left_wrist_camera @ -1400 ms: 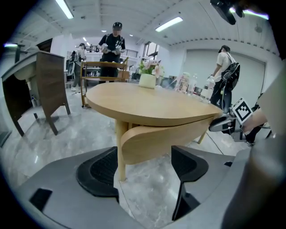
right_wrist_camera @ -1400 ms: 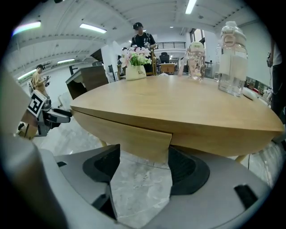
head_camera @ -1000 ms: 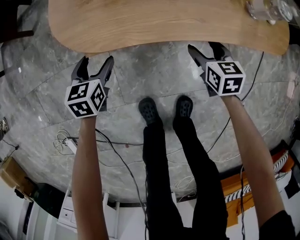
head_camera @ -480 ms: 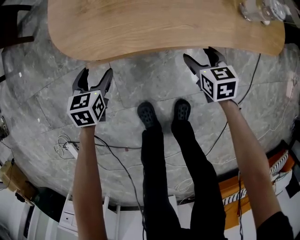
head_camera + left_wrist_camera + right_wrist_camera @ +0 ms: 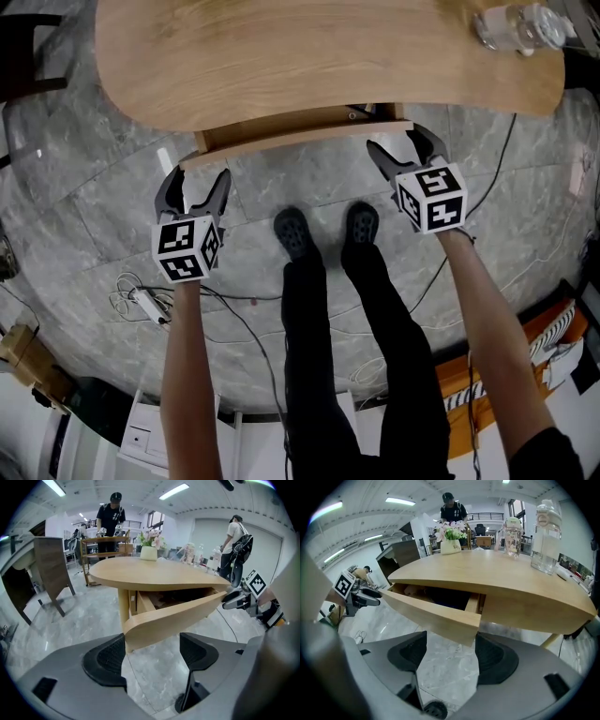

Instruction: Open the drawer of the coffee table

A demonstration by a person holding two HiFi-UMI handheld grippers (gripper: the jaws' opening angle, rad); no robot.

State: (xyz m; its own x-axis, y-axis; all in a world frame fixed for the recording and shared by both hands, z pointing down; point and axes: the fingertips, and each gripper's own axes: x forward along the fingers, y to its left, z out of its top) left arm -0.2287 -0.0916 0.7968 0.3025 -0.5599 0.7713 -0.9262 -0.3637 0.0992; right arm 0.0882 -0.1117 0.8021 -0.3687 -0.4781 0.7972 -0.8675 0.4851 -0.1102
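The coffee table's oval wooden top [image 5: 309,56] fills the upper head view. Its drawer [image 5: 300,134] stands part way out below the top's near edge, with a curved wooden front [image 5: 178,616] [image 5: 436,613]. My left gripper [image 5: 197,180] is at the front's left end, jaws open, with that end just above and between the pads [image 5: 152,651]. My right gripper [image 5: 398,148] is at the right end, also open, and the front's corner hangs between its pads [image 5: 450,656]. Inside the drawer it is dark, and I cannot make out what it holds.
Clear bottles [image 5: 516,26] [image 5: 546,536] stand on the top's right end, a white vase with flowers [image 5: 149,550] at its far side. My shoes [image 5: 295,230] are on the marble floor under the drawer. Cables [image 5: 141,291] lie at left. A chair [image 5: 51,564] and people stand beyond.
The drawer has slid out from under the table top, where nothing of it showed before. Both grippers have drawn back toward me, away from the table, with it.
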